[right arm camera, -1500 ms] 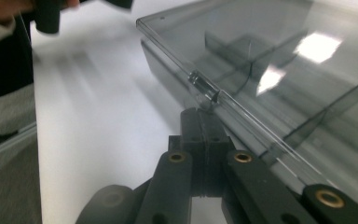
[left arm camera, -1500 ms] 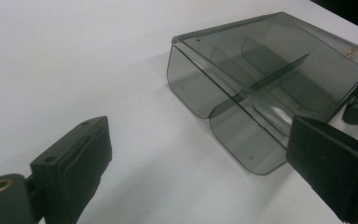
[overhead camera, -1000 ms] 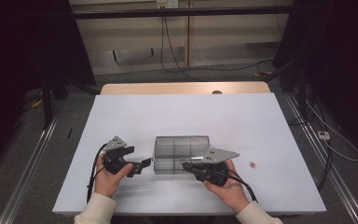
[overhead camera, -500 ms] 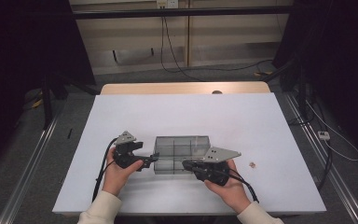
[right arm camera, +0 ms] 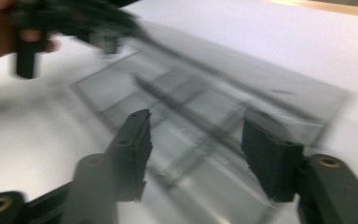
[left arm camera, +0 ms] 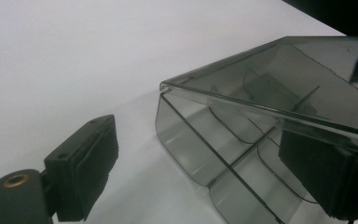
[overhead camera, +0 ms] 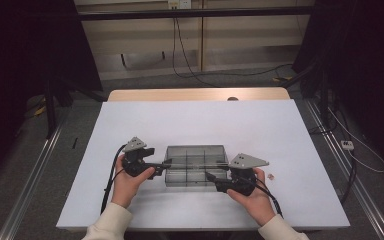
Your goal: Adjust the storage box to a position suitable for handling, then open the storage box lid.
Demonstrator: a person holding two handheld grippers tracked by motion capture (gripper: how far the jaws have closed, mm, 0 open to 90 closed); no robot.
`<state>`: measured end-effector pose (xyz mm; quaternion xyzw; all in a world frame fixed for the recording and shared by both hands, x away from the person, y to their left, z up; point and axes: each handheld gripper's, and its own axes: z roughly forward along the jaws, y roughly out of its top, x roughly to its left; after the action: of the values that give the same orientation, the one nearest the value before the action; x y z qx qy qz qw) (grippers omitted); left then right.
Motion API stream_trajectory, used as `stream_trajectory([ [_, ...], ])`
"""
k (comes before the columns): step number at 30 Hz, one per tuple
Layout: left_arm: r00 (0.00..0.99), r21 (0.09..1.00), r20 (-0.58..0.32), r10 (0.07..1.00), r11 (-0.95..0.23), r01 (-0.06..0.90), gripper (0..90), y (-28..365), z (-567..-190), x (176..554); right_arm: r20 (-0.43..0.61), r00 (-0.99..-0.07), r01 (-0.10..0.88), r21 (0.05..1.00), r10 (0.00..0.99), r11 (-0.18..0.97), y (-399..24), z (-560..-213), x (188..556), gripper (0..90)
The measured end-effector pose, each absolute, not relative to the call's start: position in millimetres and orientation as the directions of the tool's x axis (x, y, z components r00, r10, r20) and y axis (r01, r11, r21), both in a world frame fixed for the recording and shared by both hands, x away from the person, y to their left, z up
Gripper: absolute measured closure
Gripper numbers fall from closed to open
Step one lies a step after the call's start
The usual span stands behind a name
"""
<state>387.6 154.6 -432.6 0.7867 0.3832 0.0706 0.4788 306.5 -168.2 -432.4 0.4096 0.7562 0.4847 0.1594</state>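
A smoky clear plastic compartment box (overhead camera: 196,165) lies on the white table (overhead camera: 205,120) between my hands. In the left gripper view its lid (left arm camera: 279,79) stands slightly raised above the divided tray (left arm camera: 200,149). My left gripper (overhead camera: 159,164) is open at the box's left end, one jaw on the bare table and the other under the lid's edge (left arm camera: 203,140). My right gripper (overhead camera: 211,178) is at the box's front right corner. Its jaws (right arm camera: 198,123) have just been opening and stand apart over the blurred box (right arm camera: 205,107), pads off it.
A tiny light-coloured bit (overhead camera: 272,176) lies on the table just right of my right hand. A wooden strip (overhead camera: 195,94) runs along the table's far edge. Cables trail from both grippers toward the near edge. Dark floor and rails flank the table.
My left gripper has edged right, up to the box's left end. The right hand has stayed by the box's front right corner.
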Motion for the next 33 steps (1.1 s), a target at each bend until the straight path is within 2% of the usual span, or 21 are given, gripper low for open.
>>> stream_trajectory([
  [6,0.698,0.811,-0.256,0.669,-0.244,0.532,11.8,152.7,-431.1,389.8,0.134,-0.513,0.462,0.876,0.848,0.141,-188.6,-433.3,314.9,28.3],
  [12,0.697,0.811,-0.253,0.672,-0.246,0.531,11.8,152.9,-430.7,391.1,0.103,-0.516,0.418,0.897,0.851,0.145,-193.8,-429.7,322.0,28.3],
  [20,0.696,0.816,-0.251,0.673,-0.24,0.526,12.4,151.1,-429.7,394.3,0.112,-0.53,0.397,0.909,0.84,0.129,-190.3,-428.8,330.3,36.6],
  [21,0.695,0.817,-0.249,0.674,-0.24,0.525,14.2,150.8,-429.3,394.7,0.109,-0.533,0.395,0.909,0.839,0.132,-189.5,-428.1,331.0,39.9],
  [27,0.7,0.826,-0.239,0.673,-0.238,0.511,17.5,149.1,-427.7,397.1,0.099,-0.541,0.382,0.914,0.835,0.139,-187.4,-427.9,333.0,45.1],
  [33,0.704,0.837,-0.223,0.674,-0.238,0.493,27.0,146.0,-425.6,398.8,0.086,-0.542,0.375,0.915,0.836,0.149,-186.8,-428.2,335.7,52.0],
])
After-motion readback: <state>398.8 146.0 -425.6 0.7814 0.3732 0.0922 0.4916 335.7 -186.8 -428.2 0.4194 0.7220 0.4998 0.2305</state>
